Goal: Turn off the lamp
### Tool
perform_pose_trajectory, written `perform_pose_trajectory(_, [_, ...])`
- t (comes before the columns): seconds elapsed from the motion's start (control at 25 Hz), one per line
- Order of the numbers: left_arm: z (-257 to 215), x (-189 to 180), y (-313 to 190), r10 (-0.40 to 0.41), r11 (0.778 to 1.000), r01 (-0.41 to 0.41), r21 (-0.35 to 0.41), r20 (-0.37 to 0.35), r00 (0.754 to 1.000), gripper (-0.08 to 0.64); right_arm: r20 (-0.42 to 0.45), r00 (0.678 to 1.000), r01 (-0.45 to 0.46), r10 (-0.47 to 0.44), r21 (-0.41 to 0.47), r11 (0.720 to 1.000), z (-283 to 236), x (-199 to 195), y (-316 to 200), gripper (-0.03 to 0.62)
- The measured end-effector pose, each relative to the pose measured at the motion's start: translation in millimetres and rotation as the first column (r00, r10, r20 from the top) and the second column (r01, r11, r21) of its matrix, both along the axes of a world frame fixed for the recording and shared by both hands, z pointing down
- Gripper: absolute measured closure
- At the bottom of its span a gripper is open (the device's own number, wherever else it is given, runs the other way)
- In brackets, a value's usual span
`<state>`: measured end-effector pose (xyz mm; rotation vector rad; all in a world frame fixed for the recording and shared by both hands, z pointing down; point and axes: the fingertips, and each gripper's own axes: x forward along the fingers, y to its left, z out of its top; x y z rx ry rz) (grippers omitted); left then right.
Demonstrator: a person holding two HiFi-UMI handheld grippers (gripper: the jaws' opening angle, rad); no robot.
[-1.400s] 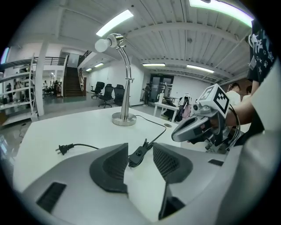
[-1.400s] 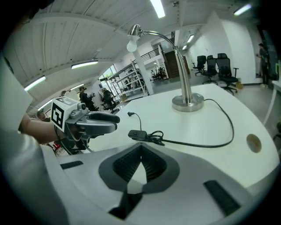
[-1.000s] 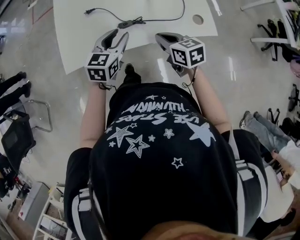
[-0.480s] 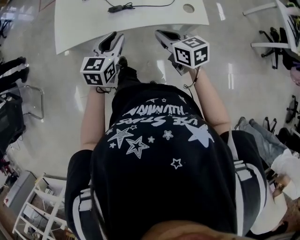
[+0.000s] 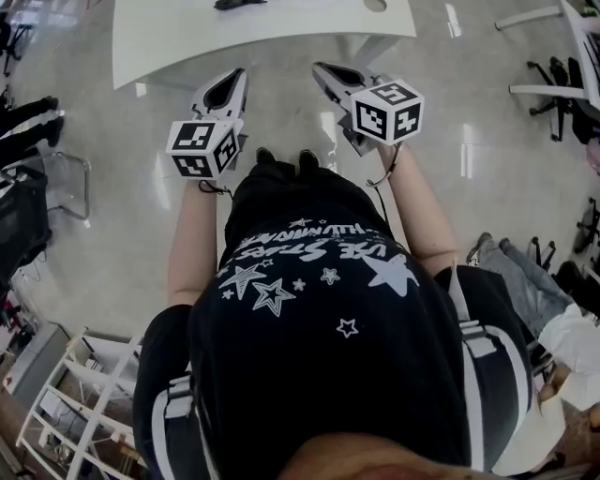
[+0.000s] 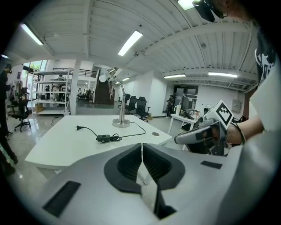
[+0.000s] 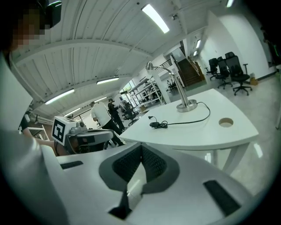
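A silver desk lamp (image 6: 118, 100) stands on the white table (image 6: 66, 140); it shows too in the right gripper view, as the lamp (image 7: 183, 97). Its black cord runs to an inline switch (image 6: 104, 138) and a plug (image 6: 78, 128) lying loose on the tabletop. In the head view only the switch (image 5: 239, 4) shows, at the top edge. My left gripper (image 5: 234, 75) and right gripper (image 5: 323, 67) hover side by side over the floor, short of the table's near edge (image 5: 262, 56). Both are shut with nothing between the jaws.
The table has a round cable hole (image 7: 225, 122) near its right corner. Office chairs (image 5: 553, 66) stand on the right and a wire rack (image 5: 84, 412) at lower left. People (image 7: 102, 115) stand beyond the table. Glossy floor lies between me and the table.
Both grippers have drawn back from the table's edge. The table has slid toward the top of the head view, and the switch is now nearly out of it.
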<state>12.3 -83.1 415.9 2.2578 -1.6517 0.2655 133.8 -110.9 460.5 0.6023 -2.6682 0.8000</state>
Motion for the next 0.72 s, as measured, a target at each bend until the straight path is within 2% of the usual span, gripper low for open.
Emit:
perform_pose_trajectory(0.32, [-5.3,-3.9,27.3,-0.008,1.0,0.009,0.021,-0.035,0.999,0.543,-0.006,1.0,0.012,-0.012,0.02,1.0,-2.8,-10.6,26.1,0.588])
perform_pose_trajectory(0.72, [-23.0,-30.6,92.2,-0.019,0.997,0.023,0.072,-0.06,0.998,0.549,-0.002,1.0,-0.013,0.013,0.125,0.992,-32.9,-43.1,84.9,0.588])
